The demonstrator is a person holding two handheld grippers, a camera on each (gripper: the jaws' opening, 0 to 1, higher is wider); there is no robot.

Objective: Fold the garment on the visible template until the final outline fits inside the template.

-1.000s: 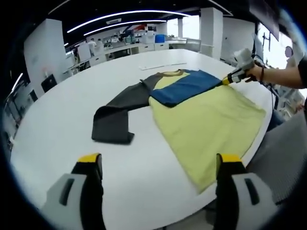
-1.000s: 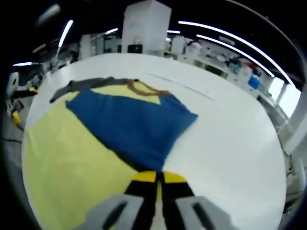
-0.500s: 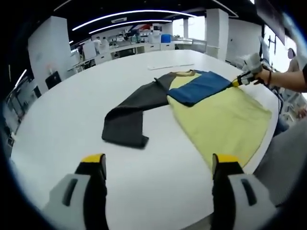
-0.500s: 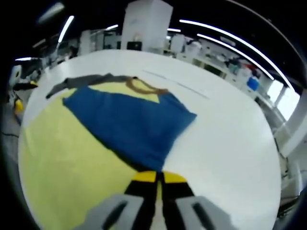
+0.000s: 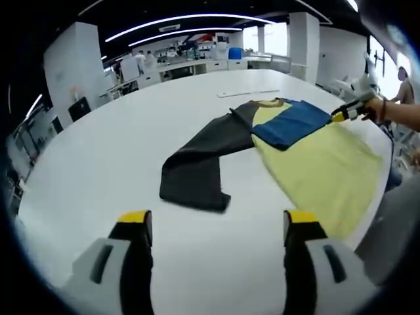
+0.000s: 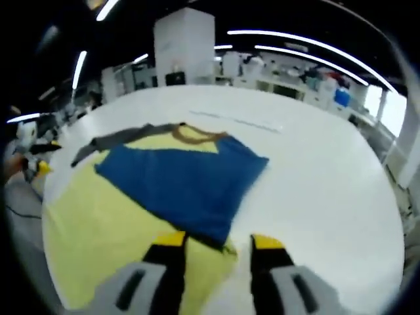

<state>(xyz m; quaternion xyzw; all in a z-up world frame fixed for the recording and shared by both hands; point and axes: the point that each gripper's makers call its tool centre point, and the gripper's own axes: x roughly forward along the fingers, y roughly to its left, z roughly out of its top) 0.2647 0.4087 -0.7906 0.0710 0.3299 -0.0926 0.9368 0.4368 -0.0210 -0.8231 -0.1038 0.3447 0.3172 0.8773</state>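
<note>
Left fingers: my left gripper (image 5: 213, 226) hovers over the near part of the white tabletop (image 5: 98, 164), yellow-tipped fingers (image 5: 134, 220) spread wide apart, nothing between them.

Right fingers: my right gripper (image 6: 213, 241) has its two fingers (image 6: 167, 241) parted with a clear gap — bare yellow cloth and the tabletop edge show between them, and they clamp nothing. In the left gripper view I see this same gripper (image 5: 348, 113) at the far right, held in my hand (image 5: 379, 108), its tip right at the edge of the blue sleeve.

Garment: the shirt (image 5: 321, 170) lies flat on the tabletop, its yellow body spread toward the tabletop's right edge. In the right gripper view the yellow body (image 6: 98, 223) runs from just ahead of my fingers out to the left.

Blue sleeve: the blue sleeve (image 6: 180, 180) is folded across the upper chest of the yellow body, its near corner lying just ahead of my right fingers; in the left gripper view it (image 5: 289, 123) sits beside the collar.

Dark sleeve: the dark grey sleeve (image 5: 203, 161) stretches away from the shoulder onto bare tabletop — bent, with its cuff end closest to my left fingers but well apart from them.

Collar: the brownish neckline (image 6: 193, 134) lies at the far end of the shirt.

Strip: a thin pale strip (image 5: 248, 94) lies on the tabletop beyond the collar.
</note>
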